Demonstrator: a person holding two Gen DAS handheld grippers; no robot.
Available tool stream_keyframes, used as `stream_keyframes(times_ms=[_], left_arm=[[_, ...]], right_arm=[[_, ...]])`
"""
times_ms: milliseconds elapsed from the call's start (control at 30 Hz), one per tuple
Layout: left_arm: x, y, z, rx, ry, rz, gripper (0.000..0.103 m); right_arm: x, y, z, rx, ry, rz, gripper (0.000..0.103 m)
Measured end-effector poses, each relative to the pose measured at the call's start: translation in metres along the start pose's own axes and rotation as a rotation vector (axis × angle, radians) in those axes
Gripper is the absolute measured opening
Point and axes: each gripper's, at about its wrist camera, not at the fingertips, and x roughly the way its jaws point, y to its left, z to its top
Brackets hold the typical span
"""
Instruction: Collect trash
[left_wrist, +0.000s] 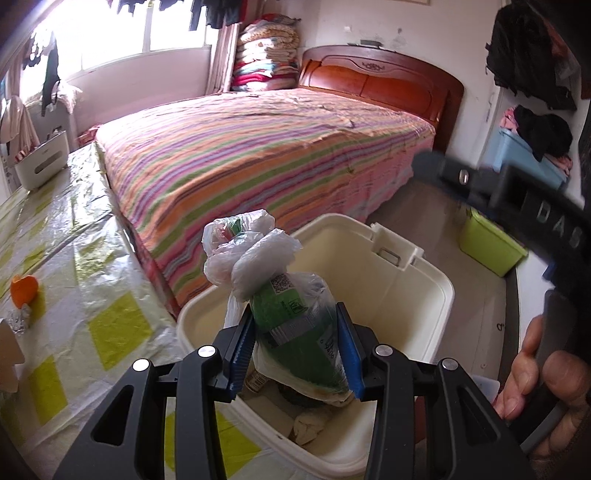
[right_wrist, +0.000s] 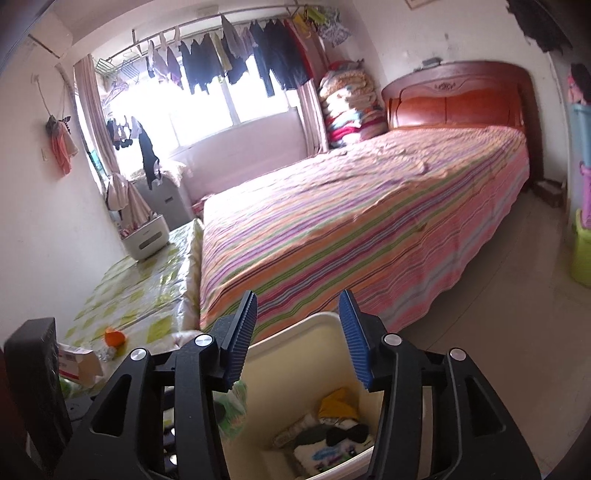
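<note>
Rig hardware — looks only

Left gripper (left_wrist: 295, 354) and right gripper (right_wrist: 299, 339): matte black linkage arms, round silver screws at joints, ribbed blue pads (right_wrist: 242, 338). White "DAS" lettering on black body. Bare-skinned hand (left_wrist: 535, 376) — short nails.

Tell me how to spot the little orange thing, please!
Start at the big striped bed, then look beside it at the table with the shiny yellow-and-white checked cover. Near the table's edge sits the orange thing, maybe a piece of orange peel. It is the only bright orange thing there, beside a crinkly clear wrapper.
</note>
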Motion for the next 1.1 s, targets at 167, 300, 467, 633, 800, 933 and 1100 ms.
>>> stream_keyframes(times_ms=[167, 300, 467, 633, 800, 933, 1100], left_arm=[[0.005, -0.008, -0.004, 0.027, 0.016, -0.001, 0.043], [0.005, -0.011, -0.004, 0.041, 0.011, 0.009, 0.055], [-0.009, -0.009, -0.002, 0.044, -0.059, 0.058, 0.078], [-0.018, 0.012, 0.001, -0.024, -0.077, 0.083, 0.079], [-0.027, 0.035, 0.003, -0.099, -0.087, 0.104, 0.079], [-0.032, 0.048, 0.002, -0.138, -0.085, 0.105, 0.079], [-0.038, 0.054, -0.001, -0.155, -0.088, 0.112, 0.079]], right_arm=[[-0.009, 0.004, 0.002, -0.026, -0.046, -0.036, 0.060], [-0.011, 0.008, 0.002, -0.036, -0.054, -0.042, 0.061], [-0.012, 0.011, 0.001, -0.033, -0.059, -0.042, 0.062], [-0.012, 0.021, -0.002, -0.063, -0.064, -0.054, 0.067], [-0.017, 0.037, -0.002, -0.133, -0.093, -0.073, 0.070], [-0.020, 0.049, -0.003, -0.179, -0.114, -0.080, 0.071], [-0.020, 0.059, -0.007, -0.208, -0.117, -0.071, 0.074]])
